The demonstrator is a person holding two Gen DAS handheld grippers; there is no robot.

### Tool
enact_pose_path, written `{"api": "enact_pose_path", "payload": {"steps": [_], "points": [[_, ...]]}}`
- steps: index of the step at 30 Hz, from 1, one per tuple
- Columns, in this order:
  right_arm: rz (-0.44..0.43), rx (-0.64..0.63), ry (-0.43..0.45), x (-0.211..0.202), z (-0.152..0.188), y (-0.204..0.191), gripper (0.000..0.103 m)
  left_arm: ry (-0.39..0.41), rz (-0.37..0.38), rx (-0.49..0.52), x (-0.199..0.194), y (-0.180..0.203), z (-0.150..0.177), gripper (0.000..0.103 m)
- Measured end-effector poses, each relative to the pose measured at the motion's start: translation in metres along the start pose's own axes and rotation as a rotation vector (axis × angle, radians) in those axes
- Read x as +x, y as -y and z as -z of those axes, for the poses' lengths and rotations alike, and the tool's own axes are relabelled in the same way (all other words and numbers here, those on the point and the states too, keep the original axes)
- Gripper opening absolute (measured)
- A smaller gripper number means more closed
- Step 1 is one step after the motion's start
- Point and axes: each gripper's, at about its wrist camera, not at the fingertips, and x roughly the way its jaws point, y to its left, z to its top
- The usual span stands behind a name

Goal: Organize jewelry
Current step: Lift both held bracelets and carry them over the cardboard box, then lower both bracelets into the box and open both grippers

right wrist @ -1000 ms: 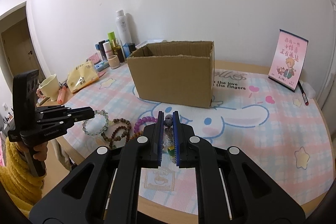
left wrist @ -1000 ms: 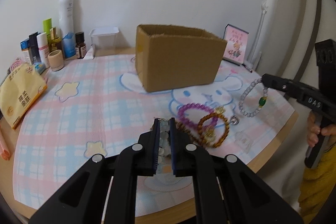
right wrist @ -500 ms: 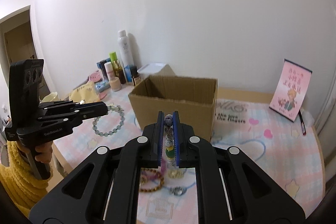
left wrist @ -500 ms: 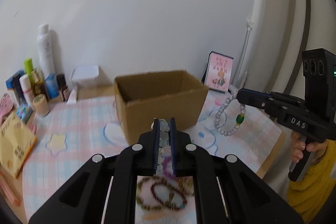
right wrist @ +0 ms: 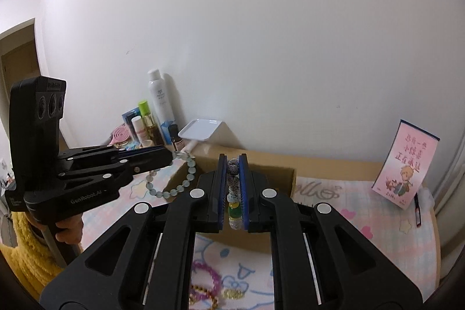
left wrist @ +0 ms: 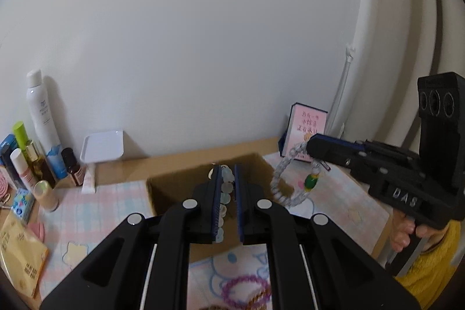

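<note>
My left gripper [left wrist: 226, 173] is shut on a pale green bead bracelet [left wrist: 225, 191], which hangs over the open cardboard box [left wrist: 174, 191]. It shows in the right wrist view [right wrist: 171, 161] with the bracelet [right wrist: 177, 188] dangling at the box's left rim. My right gripper [right wrist: 233, 161] is shut on a white speckled bracelet with a green bead [right wrist: 234, 193], held above the box [right wrist: 279, 179]. It shows in the left wrist view [left wrist: 311, 147] with the bracelet [left wrist: 293, 182] hanging by the box's right side. A purple bracelet [left wrist: 244, 286] and brown bead bracelets lie on the mat in front.
Cosmetic bottles [left wrist: 40, 132] and a white tray [left wrist: 101, 147] stand at the back left by the wall. A pink card [right wrist: 404, 164] stands at the back right. A yellow packet [left wrist: 17, 254] lies at the left. The table edge runs close on the right.
Both grippers have lifted their bracelets off the mat and moved forward, up to and over the cardboard box. The loose bracelets on the mat now lie below and behind the fingers.
</note>
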Motion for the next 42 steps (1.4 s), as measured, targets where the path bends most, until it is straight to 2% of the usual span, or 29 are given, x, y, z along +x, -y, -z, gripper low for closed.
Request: {"api": "enact_pose_path", "payload": {"steps": [6, 10, 13, 18, 20, 36, 42], "points": [[-0.001, 0.038, -0.123, 0.043, -0.006, 0.014, 0.008, -0.095, -0.014, -0.027, 0.040, -0.010, -0.010, 0.009], [-0.002, 0.065, -0.214, 0.070, 0.003, 0.024, 0.008, -0.184, -0.023, -0.058, 0.067, -0.021, -0.003, 0.009], [-0.006, 0.083, -0.262, 0.085, 0.011, 0.029, 0.008, -0.234, 0.009, -0.075, 0.082, -0.026, 0.004, 0.009], [-0.021, 0.091, -0.313, 0.102, 0.022, 0.029, 0.008, -0.285, -0.031, -0.050, 0.096, -0.028, 0.017, 0.009], [-0.023, 0.084, -0.324, 0.106, 0.024, 0.027, 0.008, -0.270, -0.055, -0.026, 0.101, -0.028, 0.020, 0.009], [0.006, 0.082, -0.381, 0.120, 0.039, 0.028, 0.008, -0.302, -0.130, 0.038, 0.109, -0.026, 0.028, 0.009], [0.016, 0.087, -0.374, 0.115, 0.038, 0.030, 0.010, -0.288, -0.149, 0.021, 0.106, -0.031, 0.030, 0.009]]}}
